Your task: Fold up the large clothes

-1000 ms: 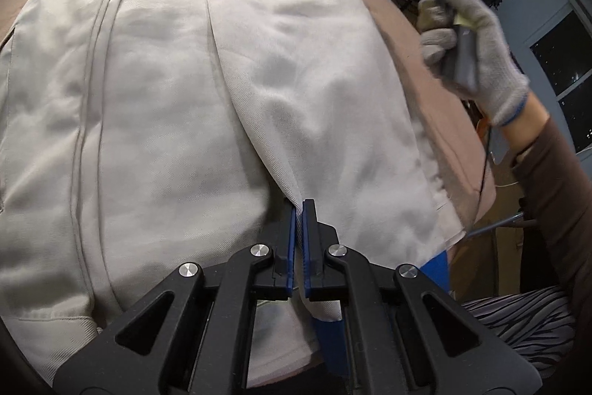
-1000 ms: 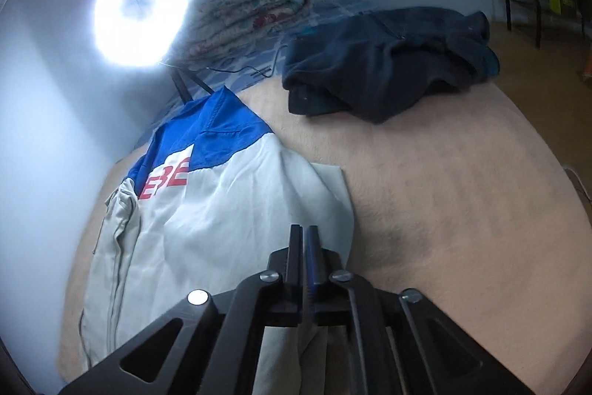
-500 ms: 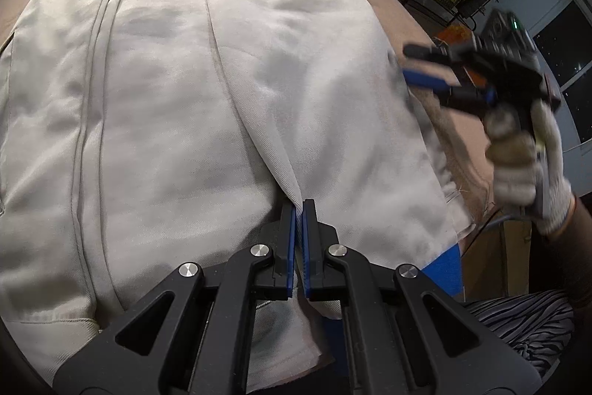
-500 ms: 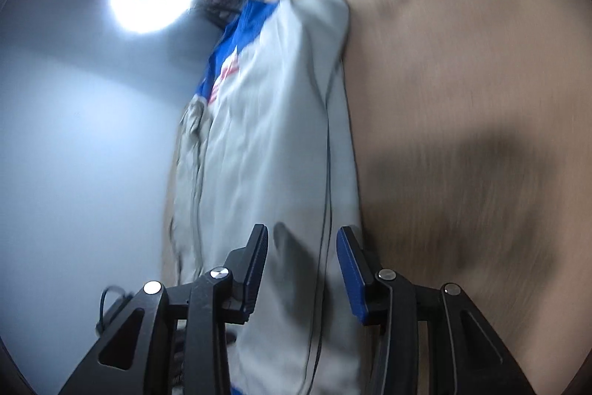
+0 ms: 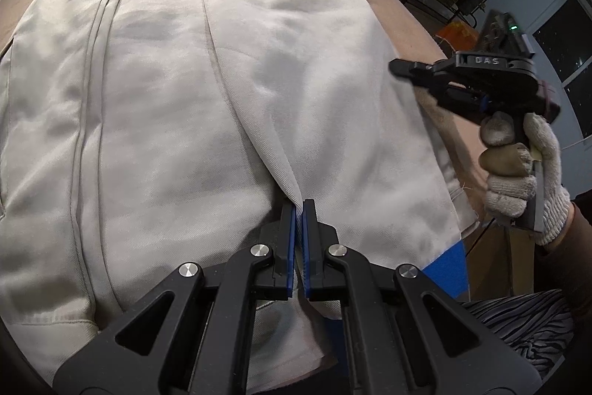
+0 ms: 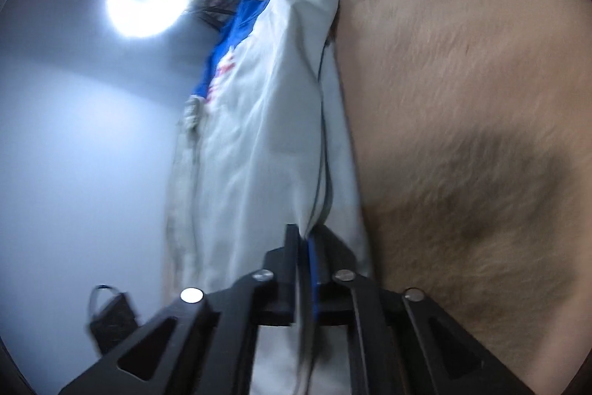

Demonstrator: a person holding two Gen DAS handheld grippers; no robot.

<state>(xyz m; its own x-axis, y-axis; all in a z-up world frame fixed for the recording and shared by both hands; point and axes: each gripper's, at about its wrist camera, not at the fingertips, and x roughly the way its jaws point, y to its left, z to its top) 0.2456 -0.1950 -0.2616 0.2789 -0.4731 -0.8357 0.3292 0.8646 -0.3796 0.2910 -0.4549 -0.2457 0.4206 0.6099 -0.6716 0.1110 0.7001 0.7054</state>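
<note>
Jacket (image 5: 207, 106), cream with a blue collar, lies mostly flat on the tan bed (image 6: 462, 99), barely folded, left claw (image 5: 299, 210) clamped on its lower-centre hem, right claw (image 6: 303, 239) clamped on its side edge.

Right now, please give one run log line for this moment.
left gripper: shut on jacket hem | right gripper: shut on jacket side edge | jacket: flat on bed

The beige garment (image 5: 229, 106) on the bed (image 6: 462, 99) is viewed closely from its near edge by the left wrist camera, and along its right edge (tilted) by the right; it is shared.
</note>
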